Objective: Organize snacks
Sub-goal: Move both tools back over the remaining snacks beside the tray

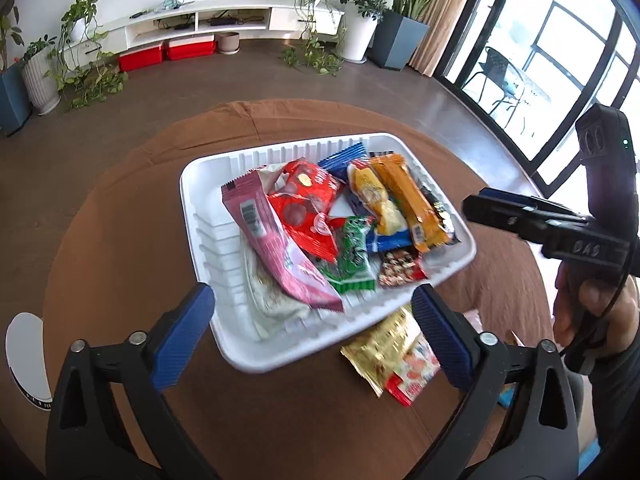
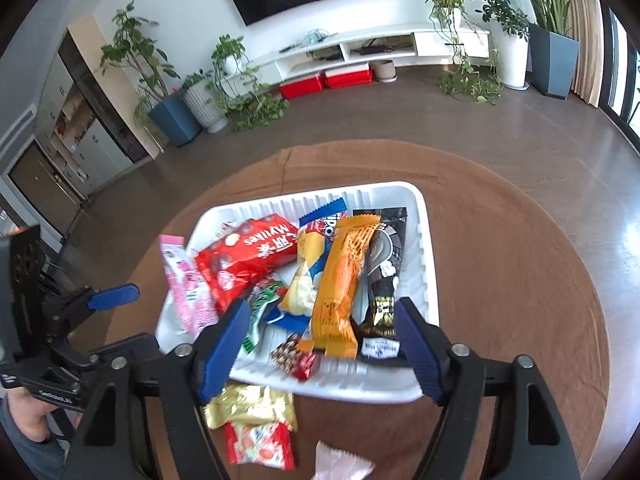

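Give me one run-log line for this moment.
left gripper open, empty | right gripper open, empty | tray full of snacks | gold packet on cloth beside tray

"Mylikes" is showing upside down on the red bag at ten o'clock in the tray; "DAS" is showing on the right gripper.

Two hand-held grippers, both with jaws wide apart and holding nothing.

The left gripper angles downward, its blue-padded fingers spread. The right gripper tilts down likewise, jaws parted, gripped from below by a hand.
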A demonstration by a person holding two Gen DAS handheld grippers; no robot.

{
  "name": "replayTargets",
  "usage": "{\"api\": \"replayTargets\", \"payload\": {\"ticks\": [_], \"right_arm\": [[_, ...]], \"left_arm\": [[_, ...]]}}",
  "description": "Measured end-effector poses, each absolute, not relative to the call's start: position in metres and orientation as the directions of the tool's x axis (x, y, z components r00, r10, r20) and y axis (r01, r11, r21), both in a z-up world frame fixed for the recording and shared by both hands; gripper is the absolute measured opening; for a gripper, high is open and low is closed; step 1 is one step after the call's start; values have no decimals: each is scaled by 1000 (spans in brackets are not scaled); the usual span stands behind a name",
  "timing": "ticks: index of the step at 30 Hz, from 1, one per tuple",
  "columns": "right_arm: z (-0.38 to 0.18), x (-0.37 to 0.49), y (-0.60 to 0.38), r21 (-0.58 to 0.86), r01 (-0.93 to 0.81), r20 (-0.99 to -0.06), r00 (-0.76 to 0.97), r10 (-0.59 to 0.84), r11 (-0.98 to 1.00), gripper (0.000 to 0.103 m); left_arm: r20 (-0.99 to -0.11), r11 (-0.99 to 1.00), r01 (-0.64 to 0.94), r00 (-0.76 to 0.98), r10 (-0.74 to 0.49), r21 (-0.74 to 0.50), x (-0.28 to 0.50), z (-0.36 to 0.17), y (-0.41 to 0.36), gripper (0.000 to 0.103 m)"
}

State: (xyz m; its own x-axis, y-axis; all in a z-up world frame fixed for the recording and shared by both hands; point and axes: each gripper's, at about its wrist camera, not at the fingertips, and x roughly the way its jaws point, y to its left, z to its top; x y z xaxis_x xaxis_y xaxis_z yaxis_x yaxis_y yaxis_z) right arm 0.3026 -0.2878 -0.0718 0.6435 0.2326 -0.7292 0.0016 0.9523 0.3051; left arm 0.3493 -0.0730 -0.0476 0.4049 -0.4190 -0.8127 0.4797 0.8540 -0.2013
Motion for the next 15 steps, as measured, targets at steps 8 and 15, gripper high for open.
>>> {"api": "replayTargets", "payload": {"ticks": [8, 15], "right_arm": [[-57, 198, -304, 358, -2, -638, 729, 246, 934, 92], [-88, 116, -301, 379, 13, -637, 729, 251, 925, 93]], "left_arm": [[-778, 717, 675, 352, -521, -175, 267, -50, -95, 102], [-790, 601, 784, 268, -551, -153, 212, -80, -127, 102]]}}
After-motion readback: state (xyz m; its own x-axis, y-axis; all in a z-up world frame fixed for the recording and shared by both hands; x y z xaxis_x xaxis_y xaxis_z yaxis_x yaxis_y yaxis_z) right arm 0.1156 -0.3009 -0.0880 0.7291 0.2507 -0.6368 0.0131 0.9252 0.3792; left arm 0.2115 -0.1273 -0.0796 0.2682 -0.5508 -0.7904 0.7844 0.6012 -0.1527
